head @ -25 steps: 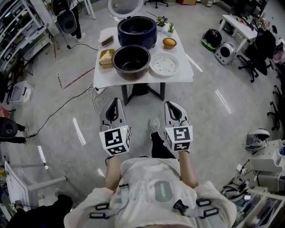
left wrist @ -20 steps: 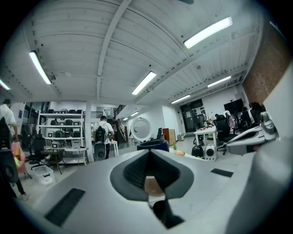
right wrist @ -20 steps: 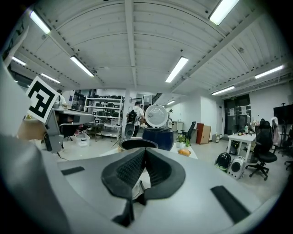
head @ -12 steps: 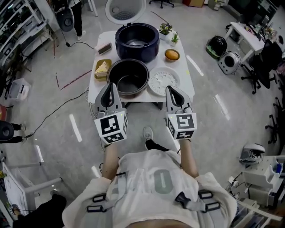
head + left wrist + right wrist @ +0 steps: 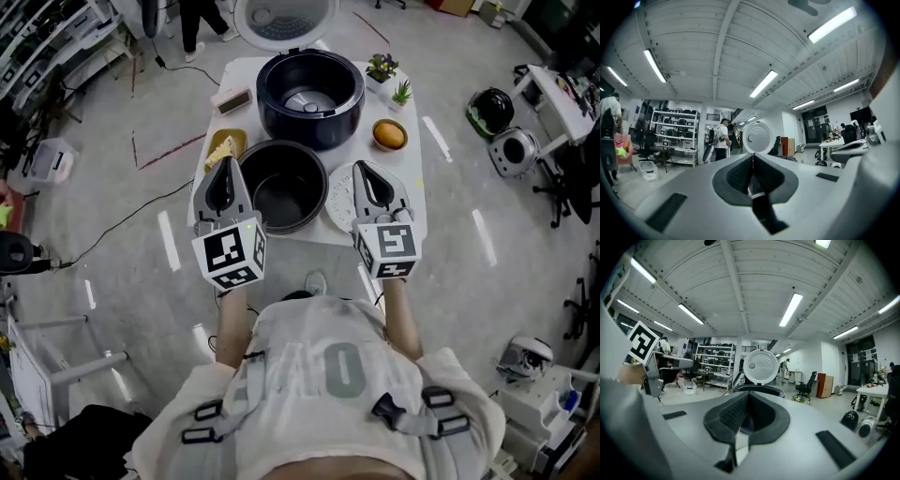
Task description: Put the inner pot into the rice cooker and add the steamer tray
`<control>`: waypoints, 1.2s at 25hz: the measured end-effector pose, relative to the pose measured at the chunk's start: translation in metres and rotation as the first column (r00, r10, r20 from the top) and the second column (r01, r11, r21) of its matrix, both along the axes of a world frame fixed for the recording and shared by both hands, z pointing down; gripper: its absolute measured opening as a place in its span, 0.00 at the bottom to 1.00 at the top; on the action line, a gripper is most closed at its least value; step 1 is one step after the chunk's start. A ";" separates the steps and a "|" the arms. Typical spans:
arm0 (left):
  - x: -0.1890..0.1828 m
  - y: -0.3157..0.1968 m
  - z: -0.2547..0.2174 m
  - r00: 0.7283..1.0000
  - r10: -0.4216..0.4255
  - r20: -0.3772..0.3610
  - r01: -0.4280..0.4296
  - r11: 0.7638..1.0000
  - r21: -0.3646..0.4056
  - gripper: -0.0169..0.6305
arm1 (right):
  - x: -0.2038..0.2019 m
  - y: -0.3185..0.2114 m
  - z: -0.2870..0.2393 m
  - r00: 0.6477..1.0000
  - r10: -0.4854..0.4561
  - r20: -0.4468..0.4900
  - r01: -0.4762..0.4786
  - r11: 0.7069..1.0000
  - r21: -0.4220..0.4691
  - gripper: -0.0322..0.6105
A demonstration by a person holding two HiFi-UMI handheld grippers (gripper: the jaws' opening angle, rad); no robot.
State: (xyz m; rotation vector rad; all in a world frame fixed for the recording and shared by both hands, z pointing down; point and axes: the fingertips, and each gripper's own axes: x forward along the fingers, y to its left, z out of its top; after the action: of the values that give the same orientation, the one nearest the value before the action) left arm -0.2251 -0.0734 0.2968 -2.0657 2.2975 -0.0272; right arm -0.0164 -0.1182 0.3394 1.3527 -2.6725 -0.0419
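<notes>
In the head view a dark inner pot point(image 5: 284, 195) sits at the near side of a white table point(image 5: 412, 192). Behind it stands the dark blue rice cooker point(image 5: 310, 97) with its round white lid point(image 5: 284, 19) raised. A white perforated steamer tray point(image 5: 338, 202) lies right of the pot, partly hidden by my right gripper. My left gripper point(image 5: 225, 164) is shut and empty, its tip over the pot's left rim. My right gripper point(image 5: 363, 168) is shut and empty above the tray. The cooker lid point(image 5: 756, 137) and the cooker rim point(image 5: 759, 389) show beyond the closed jaws.
On the table are a yellow dish of food point(image 5: 221, 151), an orange bowl point(image 5: 389, 135), two small potted plants point(image 5: 382, 67) and a small dark device point(image 5: 233, 100). Cables run over the floor at left. Shelves, chairs and a person point(image 5: 723, 138) stand farther off.
I have walked up to the table. Both shut grippers moved forward and rose, from over the bare floor to above the table's near edge.
</notes>
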 end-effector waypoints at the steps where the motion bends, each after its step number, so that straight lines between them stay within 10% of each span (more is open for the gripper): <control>1: -0.001 -0.004 -0.001 1.000 -0.006 0.004 0.006 1.000 0.002 0.06 | -0.002 -0.007 0.002 1.000 -0.007 0.000 0.007 1.000 -0.009 0.06; 30: -0.039 -0.021 0.000 0.984 -0.170 -0.060 0.172 0.984 0.036 0.06 | -0.043 -0.075 -0.012 0.983 -0.178 0.051 0.176 0.983 0.043 0.06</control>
State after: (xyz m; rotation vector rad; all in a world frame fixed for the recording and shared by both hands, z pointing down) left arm -0.2639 -0.0944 0.2967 -1.8686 2.4804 0.0714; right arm -0.0598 -0.1937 0.3273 1.1383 -2.8450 -0.0771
